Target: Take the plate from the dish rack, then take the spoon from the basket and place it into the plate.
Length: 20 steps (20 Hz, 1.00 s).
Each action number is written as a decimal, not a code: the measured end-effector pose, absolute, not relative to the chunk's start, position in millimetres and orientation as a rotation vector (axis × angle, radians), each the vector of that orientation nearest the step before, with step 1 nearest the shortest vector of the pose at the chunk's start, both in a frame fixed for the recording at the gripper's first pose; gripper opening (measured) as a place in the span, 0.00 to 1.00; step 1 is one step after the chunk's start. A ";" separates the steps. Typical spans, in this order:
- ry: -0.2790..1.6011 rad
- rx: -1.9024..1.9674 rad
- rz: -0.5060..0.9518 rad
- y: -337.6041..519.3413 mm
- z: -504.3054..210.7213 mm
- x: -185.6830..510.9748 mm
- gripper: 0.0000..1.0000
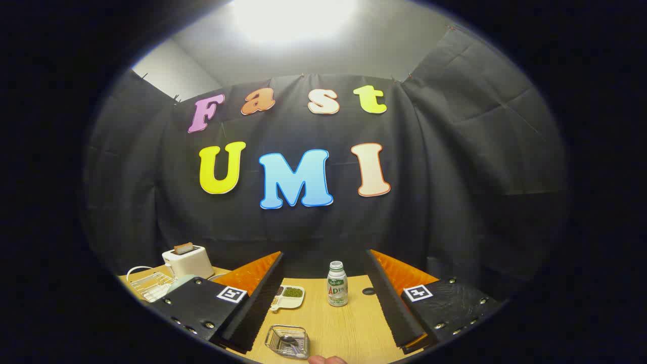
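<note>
Looking forward along the tongs (323,303), whose two fingers stand wide apart and grip nothing, the view takes in a pale wooden surface (349,328) set before the booth's dark cloth wall. At far left stands a white wire dish rack (149,285) carrying a pale round plate (179,281), partly hidden behind the left finger. Just beyond the rack sits a cream two-slot toaster (188,260) with a slice of toast (183,247) upright in it. Between the fingers, toward the left one, lies a small white divided dish (288,297) holding green and dark contents. Nearer, also between the fingers, rests a small square metal wire basket (288,341) with a metal spoon (292,344) lying inside. Right of the dish stands a white plastic drink bottle (337,284), upright and capped. A fingertip (326,360) shows at the near edge.
</note>
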<state>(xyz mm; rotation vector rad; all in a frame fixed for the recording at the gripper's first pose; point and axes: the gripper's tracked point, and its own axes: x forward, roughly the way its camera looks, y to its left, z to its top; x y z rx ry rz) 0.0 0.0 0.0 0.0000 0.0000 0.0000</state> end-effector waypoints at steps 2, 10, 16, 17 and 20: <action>-0.030 -0.014 -0.023 21.8 20.6 -3.9 0.97; -0.020 -0.006 -0.043 79.3 53.8 -11.2 0.97; -0.005 0.032 -0.016 96.9 77.7 0.6 0.97; 0.001 0.034 -0.001 104.5 78.9 2.8 0.97; 0.061 0.055 0.045 125.4 74.6 7.4 0.97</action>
